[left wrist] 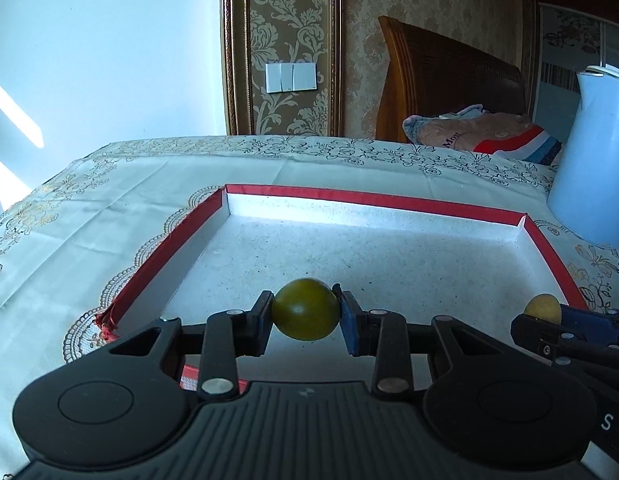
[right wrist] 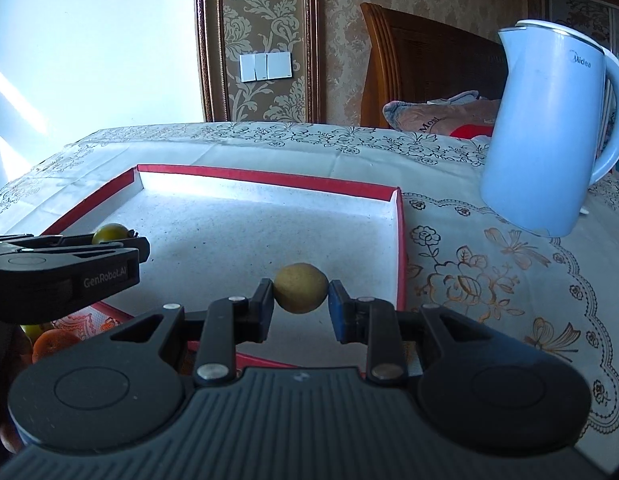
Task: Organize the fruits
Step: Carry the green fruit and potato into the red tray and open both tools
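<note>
Nearest, my left gripper has its jaws clamped on a dark green round fruit, pinched across its widest part so it cannot roll out, and I carry it over the near part of the red-rimmed tray. Beside it, my right gripper is clamped the same way on a smaller pale yellow fruit, held over the tray's right side near its wall. Low at the left edge of the right wrist view, an orange fruit and others sit outside the tray, apparently the unsorted supply. Next, the tray's white floor lies bare, so I judge both fruits are its first arrivals, each side kept separate. Farther right, a pale blue kettle stands on the embroidered tablecloth, apart from the tray. Farthest, a wooden headboard and wall switches.
</note>
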Demonstrator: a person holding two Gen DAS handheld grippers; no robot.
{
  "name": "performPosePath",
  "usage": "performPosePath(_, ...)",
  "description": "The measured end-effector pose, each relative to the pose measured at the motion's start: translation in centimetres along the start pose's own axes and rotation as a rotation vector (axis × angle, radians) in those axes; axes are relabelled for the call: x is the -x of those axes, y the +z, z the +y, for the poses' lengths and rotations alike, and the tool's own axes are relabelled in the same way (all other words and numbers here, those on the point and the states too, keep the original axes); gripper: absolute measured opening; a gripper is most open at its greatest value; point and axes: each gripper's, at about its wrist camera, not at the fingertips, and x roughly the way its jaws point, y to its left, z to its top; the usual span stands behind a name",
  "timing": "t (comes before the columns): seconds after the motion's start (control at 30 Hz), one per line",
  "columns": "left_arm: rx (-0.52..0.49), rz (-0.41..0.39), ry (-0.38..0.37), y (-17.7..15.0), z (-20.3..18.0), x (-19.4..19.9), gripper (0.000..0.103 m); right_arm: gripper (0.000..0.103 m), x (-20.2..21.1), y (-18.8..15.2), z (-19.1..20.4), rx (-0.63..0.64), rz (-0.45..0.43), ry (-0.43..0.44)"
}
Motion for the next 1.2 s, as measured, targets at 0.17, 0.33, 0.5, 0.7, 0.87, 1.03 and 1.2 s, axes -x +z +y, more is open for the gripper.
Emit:
performPosePath(0.17, -0.021, 0.027, 0.008, -0.4, -0.3, -0.7, 0.034, 0.028, -0.9, -0.3, -0.2, -0.007, 0.037, 0.008)
performPosePath(0.33, -0.068, 0.055, 0.027, -0.9, -0.8, -1.0, 0.034, 0.03, -1.4, -0.7, -0.7, -0.013, 0.066, 0.0)
performPosePath(0.5, -0.094, 0.065, 0.037, -1.2, -1.1, -0.4, 0.034, 0.032, -1.4, -0.7, -0.7, 0.003, 0.074, -0.01)
performPosePath(0.7, -0.1, 0.098, 0.027, -1.4, -1.4, 0.5, 0.034, 0.032, -1.4, -0.7, -0.7, 0.053, 0.086, -0.039)
performPosePath(0.87, -0.076, 0.129, -0.02, -1.6, -1.9, 1.2, 0.034, 0.031, -1.2, -0.6, -1.8, 0.104, 0.097, -0.069)
performPosePath(1.03, -0.076, 0.122, -0.012, -2.0, -2.6, 1.8, 0.034, 0.032, -1.2, -0.2, -2.5, 0.155, 0.13, -0.027)
performPosePath(1.2, -0.043, 0.072, -0.024, -1.8, -2.1, 2.5, 0.035, 0.073, -0.8, -0.3, -2.4, 0.129, 0.07, 0.026)
